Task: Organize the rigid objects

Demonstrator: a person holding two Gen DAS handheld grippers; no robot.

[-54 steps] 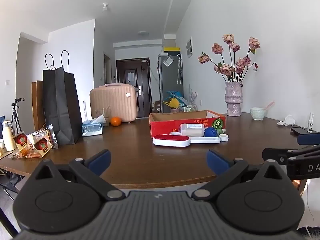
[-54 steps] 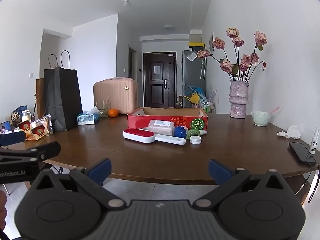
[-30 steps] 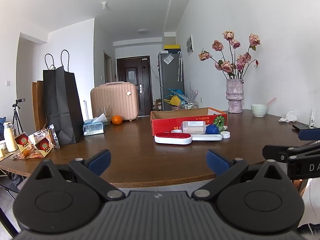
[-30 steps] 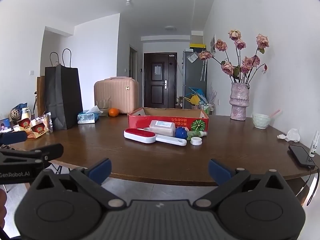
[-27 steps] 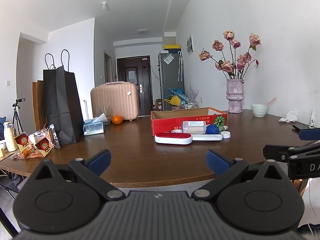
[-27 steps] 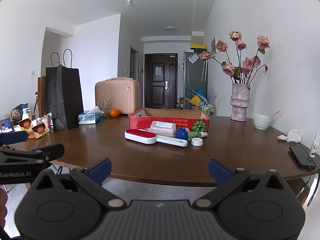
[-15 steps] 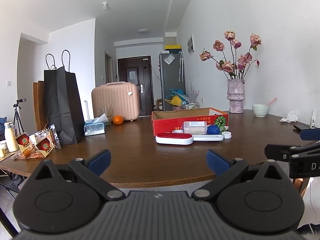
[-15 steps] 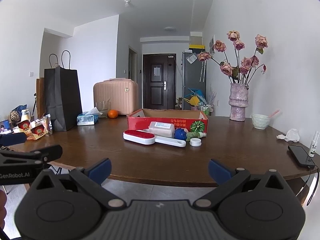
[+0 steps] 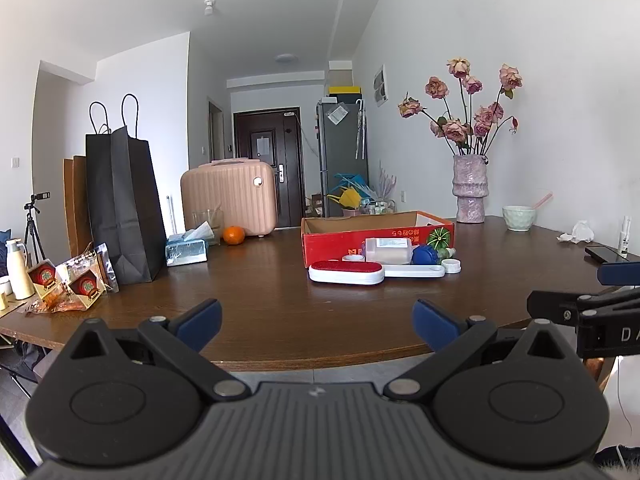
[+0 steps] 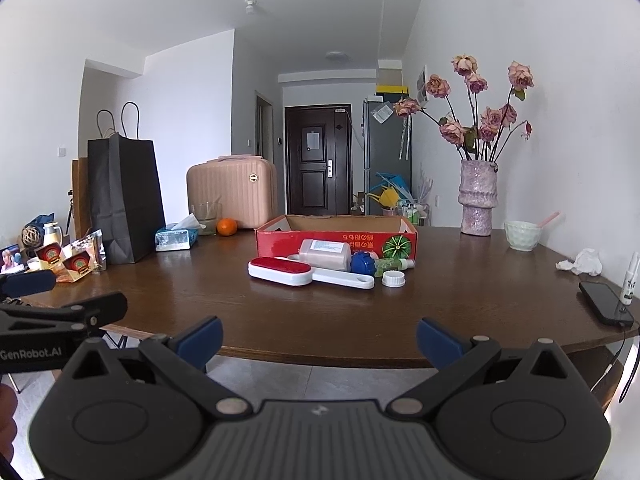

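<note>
Brown table (image 9: pixel 280 312) edge below spread jaws

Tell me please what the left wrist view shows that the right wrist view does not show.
Only the left wrist view shows a camera tripod at its left edge and the left hand-held gripper open in the foreground. Only the right wrist view shows a small screen with a face at its left edge and the right hand-held gripper open in the foreground. Both show the red box on the brown table, the red and white brush, the white cap, the phone and the vase of roses.
</note>
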